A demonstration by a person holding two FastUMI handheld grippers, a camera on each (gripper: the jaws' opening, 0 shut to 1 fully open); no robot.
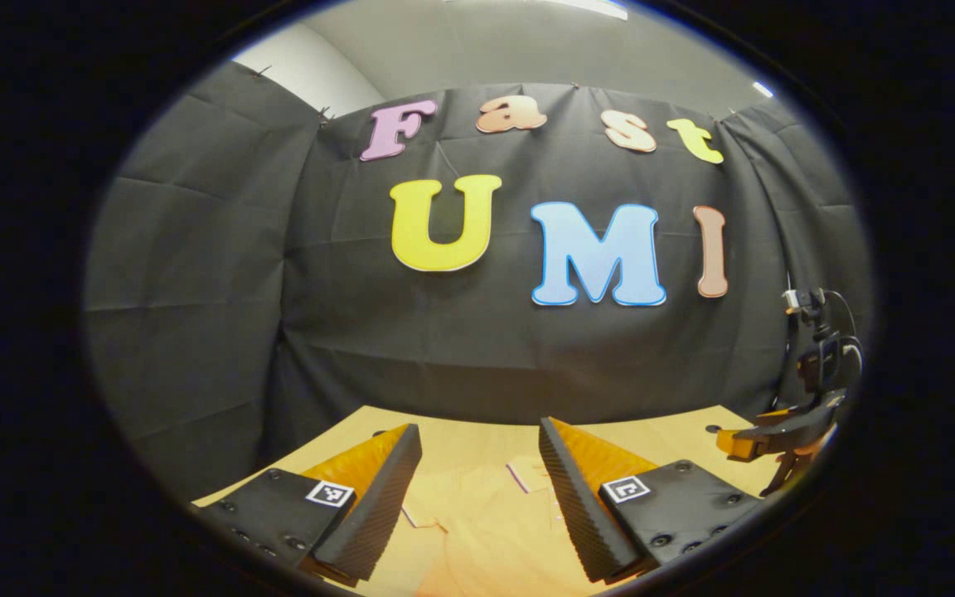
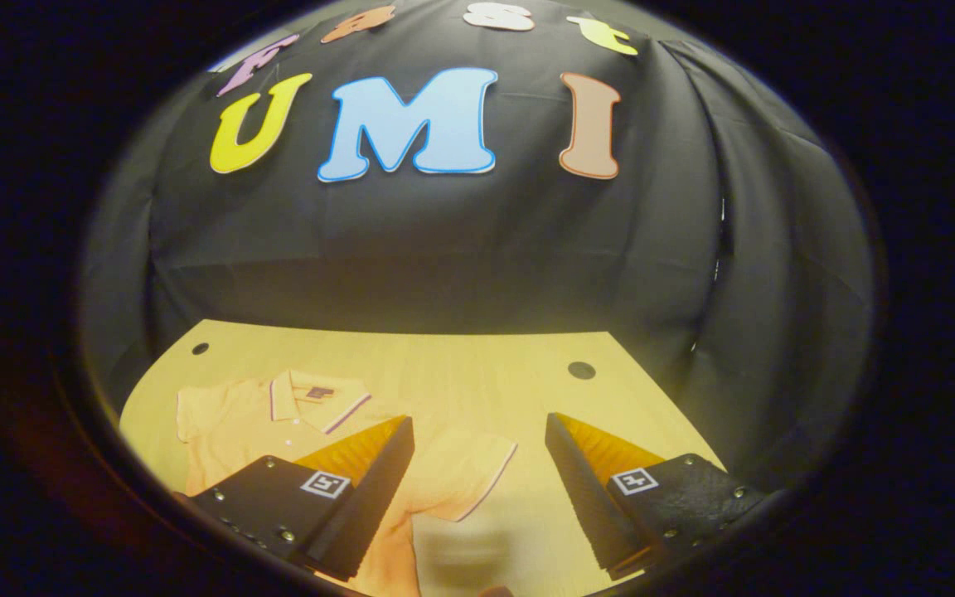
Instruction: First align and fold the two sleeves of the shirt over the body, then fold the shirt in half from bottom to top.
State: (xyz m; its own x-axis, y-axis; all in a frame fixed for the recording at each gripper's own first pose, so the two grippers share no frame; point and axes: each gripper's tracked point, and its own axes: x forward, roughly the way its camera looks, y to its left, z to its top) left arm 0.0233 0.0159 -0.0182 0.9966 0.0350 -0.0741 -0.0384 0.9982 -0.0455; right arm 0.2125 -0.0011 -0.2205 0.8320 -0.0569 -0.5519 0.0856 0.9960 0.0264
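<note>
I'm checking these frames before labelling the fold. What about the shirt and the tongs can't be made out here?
- Shirt hem: right gripper view, cut off by the bottom edge and hidden behind the right tongs.
- Shirt outline: left gripper view, pale cloth blends into the table, partly hidden by the left tongs.
- Right tongs opening: left gripper view, small at the edge.

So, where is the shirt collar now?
In the right gripper view, the collar lies on the table, left of centre, just beyond the right tool's left finger.
</note>
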